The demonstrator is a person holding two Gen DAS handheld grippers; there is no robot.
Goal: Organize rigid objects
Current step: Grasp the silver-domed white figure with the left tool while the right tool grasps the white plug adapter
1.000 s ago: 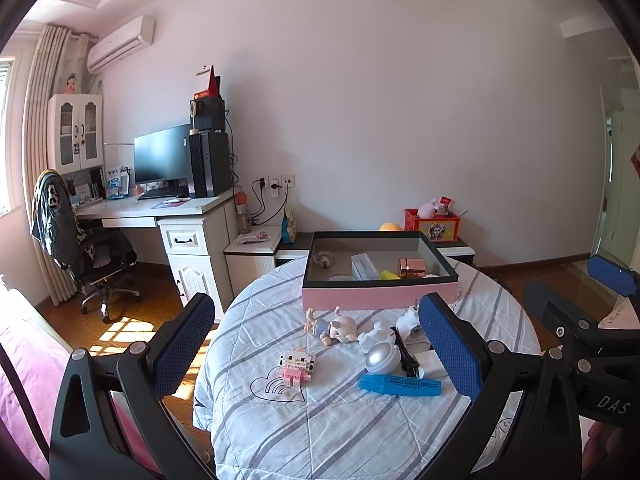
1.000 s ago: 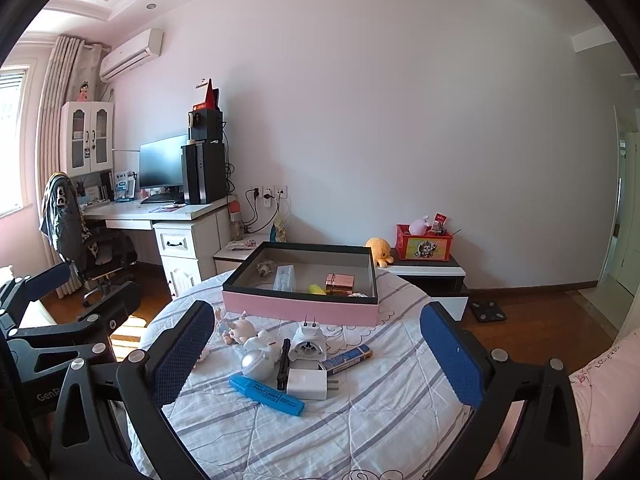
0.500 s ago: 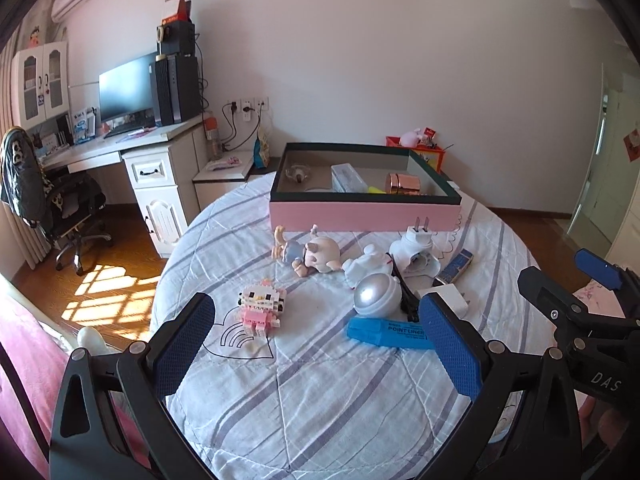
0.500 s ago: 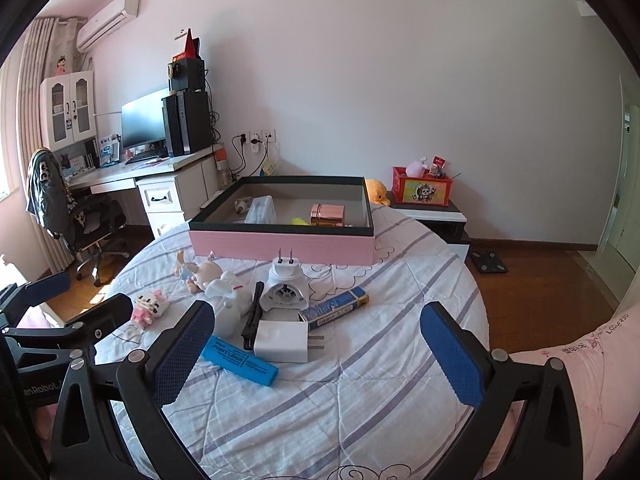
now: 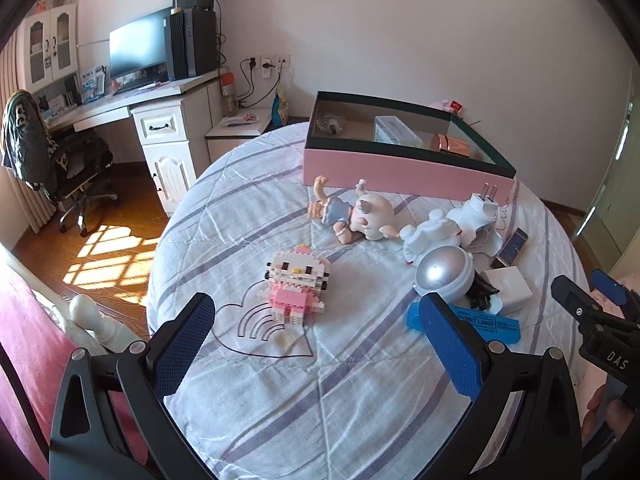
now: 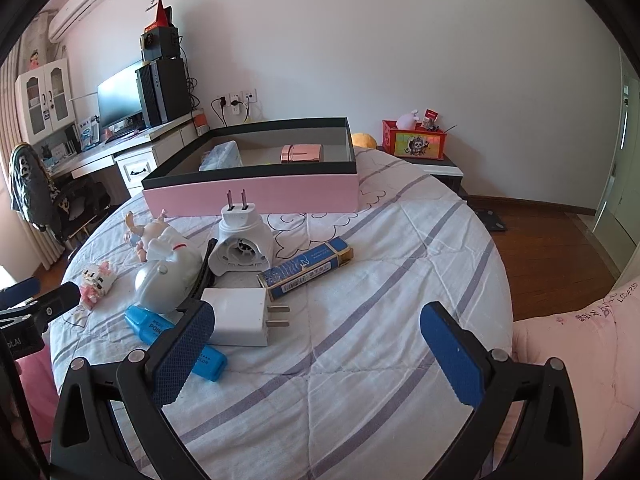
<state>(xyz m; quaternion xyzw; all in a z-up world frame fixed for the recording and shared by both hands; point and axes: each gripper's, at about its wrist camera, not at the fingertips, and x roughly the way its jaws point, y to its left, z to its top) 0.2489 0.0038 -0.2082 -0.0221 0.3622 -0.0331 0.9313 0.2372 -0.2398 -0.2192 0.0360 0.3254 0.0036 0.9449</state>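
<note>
A round table [image 5: 248,412] under a white quilted cloth with grey stripes fills both views. At its far side sits a wide pink box [image 6: 256,196] with a dark rim; inside it lie a clear plastic case [image 5: 396,131], a rose-gold case [image 6: 301,153] and a small object in the far left corner, too blurred to name.

The left gripper [image 5: 316,344] hovers low over the near edge of the table with its blue-padded jaws wide apart and nothing between them. The pink-and-white block-built cat figure [image 5: 298,280] stands just beyond the gap, slightly left of centre, above a heart-and-rainbow outline stitched into the cloth. The right gripper [image 6: 316,346] is likewise spread wide and empty; the white charger [image 6: 236,322] with its two prongs lies just past its left pad, partly hidden by it.

Behind these lie a white plug-in device [image 6: 242,240] with prongs up, a silver-domed white toy [image 5: 444,276], a white astronaut-like figure [image 5: 430,234] and a doll [image 5: 354,214] on its side. A long blue carton [image 6: 306,266] carries print too small to read. The blue marker [image 5: 486,322] reads "POINT LINER". A black hair clip [image 6: 202,276] leans against the dome toy. On the right gripper's body, seen from the left wrist, the letters "DAS" show.
</note>
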